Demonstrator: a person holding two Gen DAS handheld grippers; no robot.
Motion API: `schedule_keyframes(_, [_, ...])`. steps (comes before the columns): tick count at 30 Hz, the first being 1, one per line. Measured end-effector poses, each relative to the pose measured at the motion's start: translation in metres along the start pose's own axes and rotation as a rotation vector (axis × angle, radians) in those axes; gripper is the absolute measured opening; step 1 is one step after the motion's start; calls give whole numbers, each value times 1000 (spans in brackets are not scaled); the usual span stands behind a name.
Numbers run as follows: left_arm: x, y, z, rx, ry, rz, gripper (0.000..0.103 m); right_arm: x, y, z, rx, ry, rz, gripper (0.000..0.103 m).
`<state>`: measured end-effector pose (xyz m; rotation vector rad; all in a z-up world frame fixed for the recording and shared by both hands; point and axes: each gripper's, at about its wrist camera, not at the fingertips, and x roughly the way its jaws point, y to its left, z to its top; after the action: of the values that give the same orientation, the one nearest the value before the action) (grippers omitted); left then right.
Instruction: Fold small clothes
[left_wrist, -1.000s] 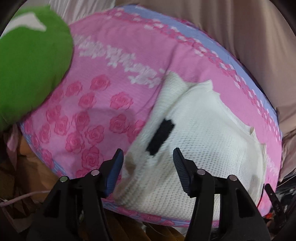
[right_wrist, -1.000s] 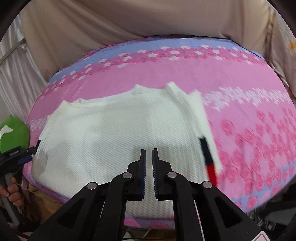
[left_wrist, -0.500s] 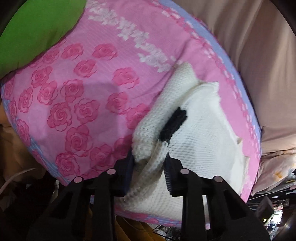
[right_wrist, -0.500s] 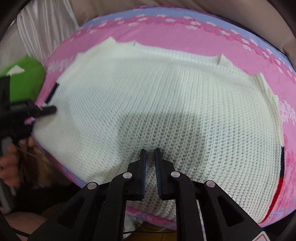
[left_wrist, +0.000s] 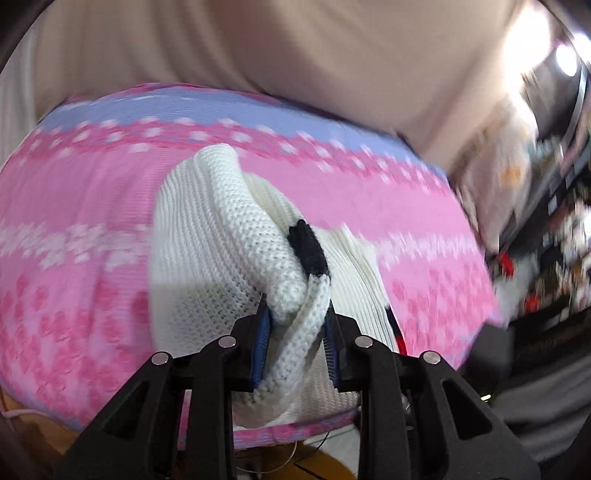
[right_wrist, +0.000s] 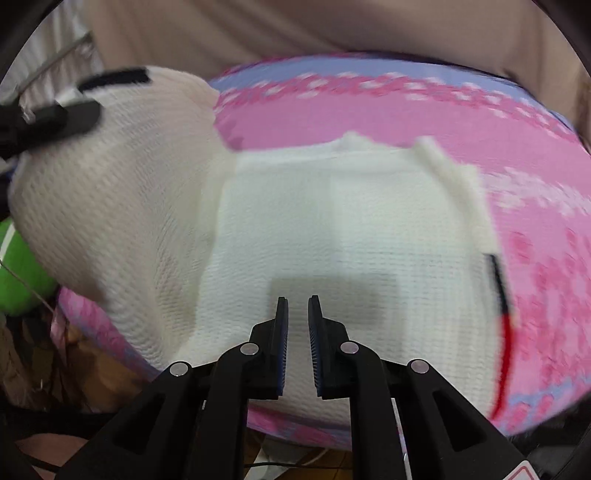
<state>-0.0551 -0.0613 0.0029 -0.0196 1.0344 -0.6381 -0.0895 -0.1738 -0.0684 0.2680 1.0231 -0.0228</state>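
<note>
Our left gripper (left_wrist: 297, 325) has clamped the white knit sweater's (right_wrist: 332, 236) side edge and lifted it, starting the fold; our right gripper (right_wrist: 297, 332) hovers above the sweater's body, jaws slightly apart, empty.

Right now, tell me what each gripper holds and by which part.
The left gripper pinches the white sweater at a bunched edge beside its black patch. The right gripper holds nothing, its jaws slightly apart above the sweater.

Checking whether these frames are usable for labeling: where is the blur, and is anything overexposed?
Left wrist view: pink floral cloth smeared, clutter at right streaked, lamp glare top right; the pinched white knit garment stays sharp. Right wrist view: cloth and garment softly blurred; right gripper crisp.
</note>
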Motion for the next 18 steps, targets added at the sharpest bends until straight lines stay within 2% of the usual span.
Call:
schedule_keyframes(3, [47,-32,-22,103,112,32,27,-25,-44,-12,103,-30,-47,15])
schedule_keyframes(4, [59,-36,-29,118,150,39,31,-31,-57,-17,132,-34,-60,15])
schedule_keyframes(6, [60,-32,-39,107,172,48,33,-42,-80,-27,189,-39,-92,16])
schedule_keyframes(7, [54,-27,-38,93,155,38,40,-47,-88,-31,213,-45,-103,16])
schedule_keyframes(8, [45,-23,-38,80,134,29,54,-51,-96,-34,237,-51,-113,16])
schedule_keyframes(10, [19,-8,-35,44,88,38,71,-61,-104,-39,271,-62,-115,17])
schedule_keyframes(11, [10,1,-34,30,75,49,76,-66,-107,-39,297,-72,-98,22])
schedule_keyframes(14, [2,36,-41,-13,121,97,76,-75,-106,-26,364,-98,5,42])
schedule_keyframes(16, [16,56,-50,-69,210,110,76,-74,-100,-8,385,-98,88,50])
schedule_keyframes(18, [30,64,-59,-81,298,110,76,-67,-86,8,386,-91,145,60])
